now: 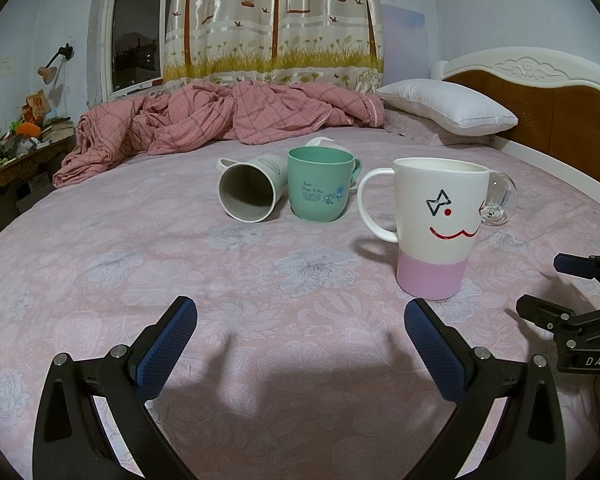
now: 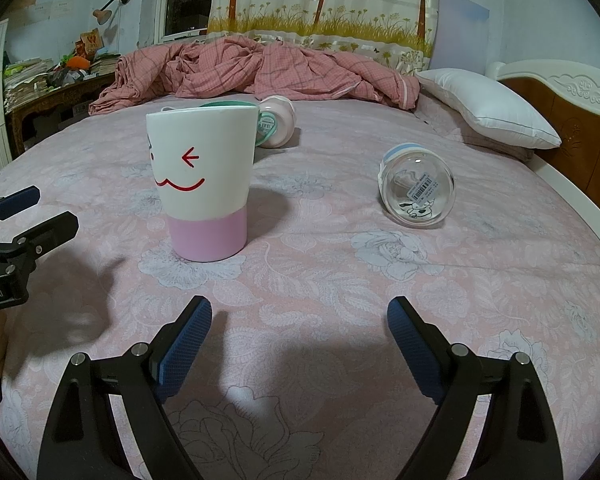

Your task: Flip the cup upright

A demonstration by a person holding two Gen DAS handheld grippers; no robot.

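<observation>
A white and pink mug with a drawn face point(image 1: 436, 232) point(image 2: 204, 184) stands upright on the bed. A grey-white cup point(image 1: 249, 191) lies on its side, mouth toward me. A green cup point(image 1: 320, 184) stands upright beside it. A clear glass cup point(image 2: 418, 188) point(image 1: 499, 200) lies on its side to the right. A pink and white cup point(image 2: 276, 120) lies on its side behind. My left gripper point(image 1: 300, 320) is open and empty, near the mug. My right gripper point(image 2: 300, 320) is open and empty, and also shows in the left wrist view point(image 1: 540, 284).
The pink floral bedsheet point(image 1: 260, 280) covers the bed. A crumpled pink quilt point(image 1: 220, 116) lies at the back, a white pillow point(image 1: 448, 106) and wooden headboard point(image 1: 560, 112) at the right. A cluttered desk point(image 1: 16, 144) stands at the left.
</observation>
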